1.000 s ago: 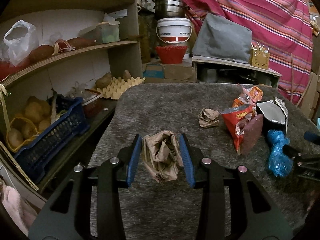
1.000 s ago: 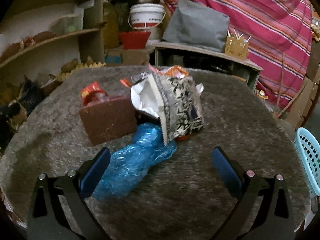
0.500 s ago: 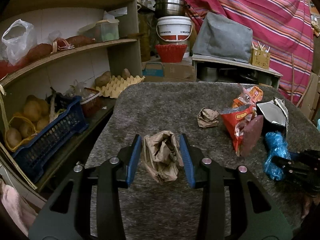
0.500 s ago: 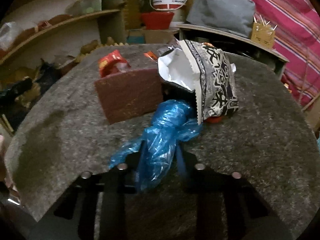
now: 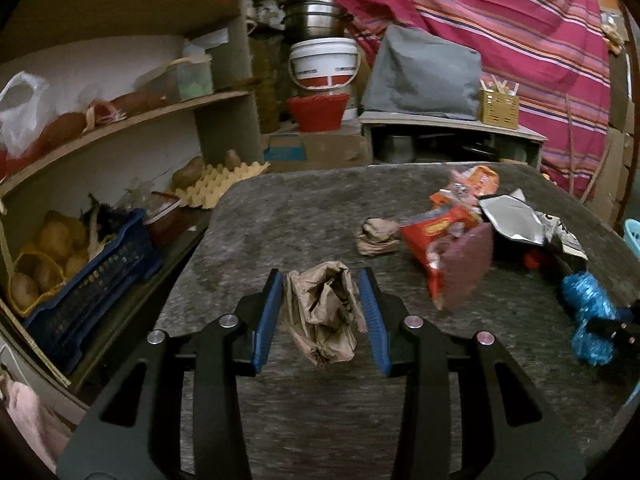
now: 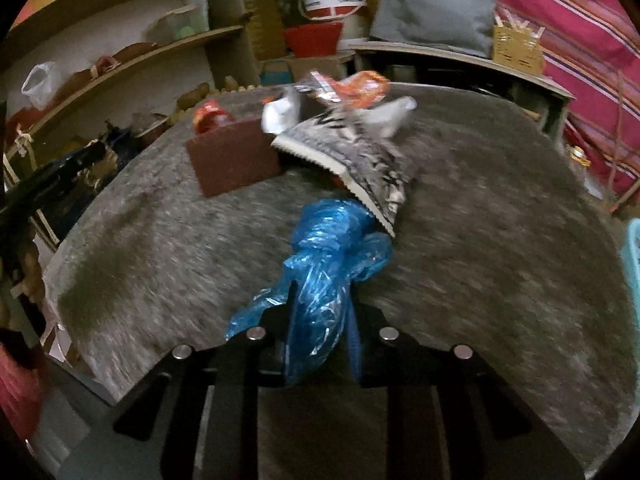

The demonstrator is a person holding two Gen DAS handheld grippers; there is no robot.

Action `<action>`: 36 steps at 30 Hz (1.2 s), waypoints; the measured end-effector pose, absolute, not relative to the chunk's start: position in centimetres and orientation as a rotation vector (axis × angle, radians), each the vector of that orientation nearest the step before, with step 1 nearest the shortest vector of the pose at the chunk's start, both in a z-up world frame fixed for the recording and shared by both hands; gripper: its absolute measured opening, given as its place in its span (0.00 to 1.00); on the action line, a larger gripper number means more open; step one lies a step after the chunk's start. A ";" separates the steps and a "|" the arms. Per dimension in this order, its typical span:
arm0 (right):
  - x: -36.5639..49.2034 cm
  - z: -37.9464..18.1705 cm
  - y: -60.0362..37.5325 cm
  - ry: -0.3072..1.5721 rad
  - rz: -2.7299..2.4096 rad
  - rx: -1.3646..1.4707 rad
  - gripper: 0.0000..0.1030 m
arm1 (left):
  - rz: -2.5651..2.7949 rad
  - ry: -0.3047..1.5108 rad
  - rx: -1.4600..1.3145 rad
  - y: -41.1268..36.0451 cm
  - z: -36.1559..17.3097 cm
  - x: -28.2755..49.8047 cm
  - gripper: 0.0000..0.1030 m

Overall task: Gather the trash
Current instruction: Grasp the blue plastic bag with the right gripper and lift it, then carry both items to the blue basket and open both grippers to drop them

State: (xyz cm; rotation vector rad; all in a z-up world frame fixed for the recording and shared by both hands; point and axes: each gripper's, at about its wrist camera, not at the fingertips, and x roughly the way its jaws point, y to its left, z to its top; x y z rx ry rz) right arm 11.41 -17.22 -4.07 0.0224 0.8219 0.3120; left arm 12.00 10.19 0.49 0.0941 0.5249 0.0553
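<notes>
Left claw (image 5: 323,312) pinches a crumpled brown paper bag (image 5: 324,312), held just above the grey counter (image 5: 280,216). Right claw (image 6: 320,336) pressed tight on a blue plastic bag (image 6: 328,264); its far end touches a black-and-white wrapper (image 6: 372,164). Beyond: brown pad (image 6: 236,160), red wrapper (image 5: 436,236), small paper wad (image 5: 376,236), orange wrapper (image 5: 472,180) at the far side.

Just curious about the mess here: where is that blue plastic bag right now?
The blue plastic bag is pinched in the right tongs, in front of the black-and-white wrapper on the grey table.
</notes>
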 end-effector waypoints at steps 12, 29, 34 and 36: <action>12.3 -2.5 -25.1 0.776 0.153 0.070 0.21 | 0.000 0.525 0.136 6.1 0.3 12.1 0.38; 12.1 4.7 -37.3 0.618 -0.002 0.110 0.21 | -0.125 0.413 0.110 -5.8 6.4 14.3 0.38; 10.9 5.0 -44.0 0.610 -0.102 0.129 0.21 | -0.203 0.428 0.101 -12.5 6.3 15.5 0.38; 10.3 4.7 -46.1 0.611 -0.156 0.128 0.21 | -0.237 0.431 0.107 -15.0 6.1 15.7 0.38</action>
